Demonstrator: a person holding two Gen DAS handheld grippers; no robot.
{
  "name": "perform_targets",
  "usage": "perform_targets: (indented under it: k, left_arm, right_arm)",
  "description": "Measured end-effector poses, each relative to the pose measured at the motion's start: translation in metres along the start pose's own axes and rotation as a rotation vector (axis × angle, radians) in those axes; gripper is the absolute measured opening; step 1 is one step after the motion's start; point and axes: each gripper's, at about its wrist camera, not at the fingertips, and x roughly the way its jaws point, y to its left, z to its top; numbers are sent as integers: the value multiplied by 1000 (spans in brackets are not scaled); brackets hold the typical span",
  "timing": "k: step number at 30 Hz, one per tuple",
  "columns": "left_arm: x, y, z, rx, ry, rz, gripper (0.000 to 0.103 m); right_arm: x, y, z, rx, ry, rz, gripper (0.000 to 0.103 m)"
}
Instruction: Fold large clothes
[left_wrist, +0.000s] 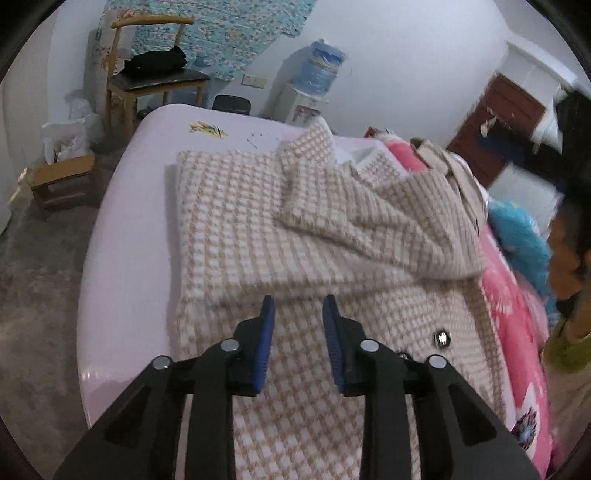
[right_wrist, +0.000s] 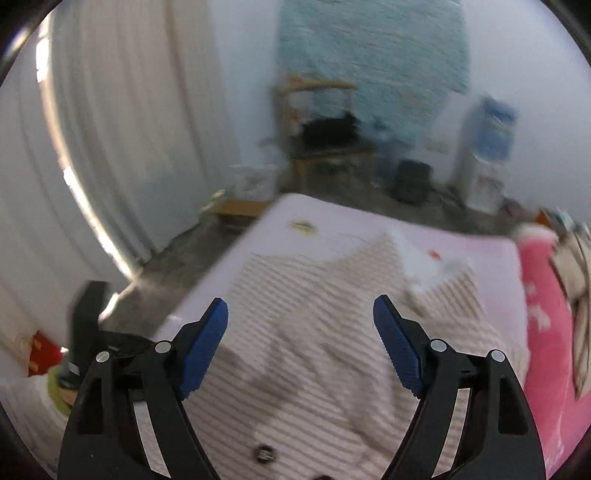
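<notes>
A large beige-and-white houndstooth coat (left_wrist: 258, 229) lies spread on a pale pink bed (left_wrist: 125, 229), with its sleeves folded across the body and a silver button (left_wrist: 442, 338) showing near the front. My left gripper (left_wrist: 298, 306) hovers just above the coat's lower part, jaws a little apart and empty. In the right wrist view the coat (right_wrist: 314, 332) is blurred by motion. My right gripper (right_wrist: 301, 314) is wide open and empty above it. A dark button (right_wrist: 265, 453) shows at the bottom.
A pink blanket (left_wrist: 513, 317) lies along the bed's right side, with a blue pillow (left_wrist: 517, 229) behind it. A person's head (left_wrist: 569, 254) is at the far right. A wooden chair (left_wrist: 155, 81), a low stool (left_wrist: 62, 181) and a water dispenser (left_wrist: 314, 85) stand past the bed.
</notes>
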Motion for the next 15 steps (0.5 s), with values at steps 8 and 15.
perform_targets:
  k: [8, 15]
  left_arm:
    - [85, 2, 82, -154, 65, -106, 38]
    - [150, -16, 104, -70, 139, 115, 20]
  right_arm:
    - [-13, -180, -50, 447, 21, -192, 77]
    - [-6, -231, -102, 575, 62, -224, 77]
